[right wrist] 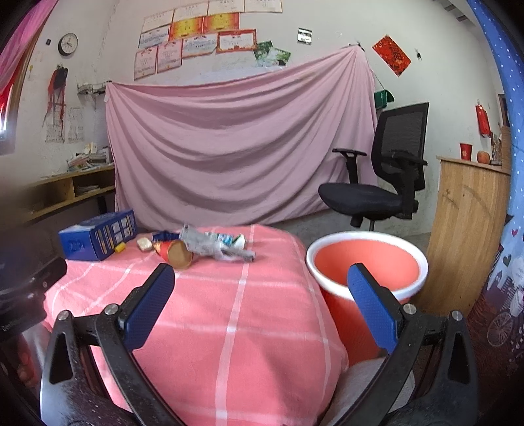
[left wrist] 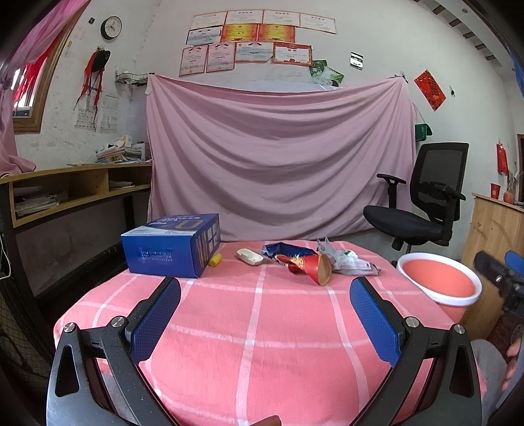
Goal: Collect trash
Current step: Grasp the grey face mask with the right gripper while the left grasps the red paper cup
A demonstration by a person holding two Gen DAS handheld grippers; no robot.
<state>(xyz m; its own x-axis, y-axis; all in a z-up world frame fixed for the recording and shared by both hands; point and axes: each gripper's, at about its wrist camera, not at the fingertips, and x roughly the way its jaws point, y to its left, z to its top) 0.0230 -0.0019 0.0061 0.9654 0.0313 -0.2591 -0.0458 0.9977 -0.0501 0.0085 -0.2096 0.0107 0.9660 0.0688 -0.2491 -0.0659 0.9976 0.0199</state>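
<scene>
Trash [left wrist: 322,260] lies ahead, far across the worktop [left wrist: 255,327]; your right claw [right wrist: 262,295] sits nearer, both claws wide open, empty.

Pink sheet [left wrist: 278,157] draped at 12 o'clock, certificates [left wrist: 258,39] above it, wall clock [left wrist: 111,28] at 11 o'clock, black office chair [left wrist: 425,196] at 2 o'clock, wooden shelf [left wrist: 72,186] at 9 o'clock

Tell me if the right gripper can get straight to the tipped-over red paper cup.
Probably yes. The right gripper has its jaws open and empty, and only bare pink checked cloth lies between it and the red paper cup. The crumpled wrapper lies against the cup's right side and might get nudged.
</scene>
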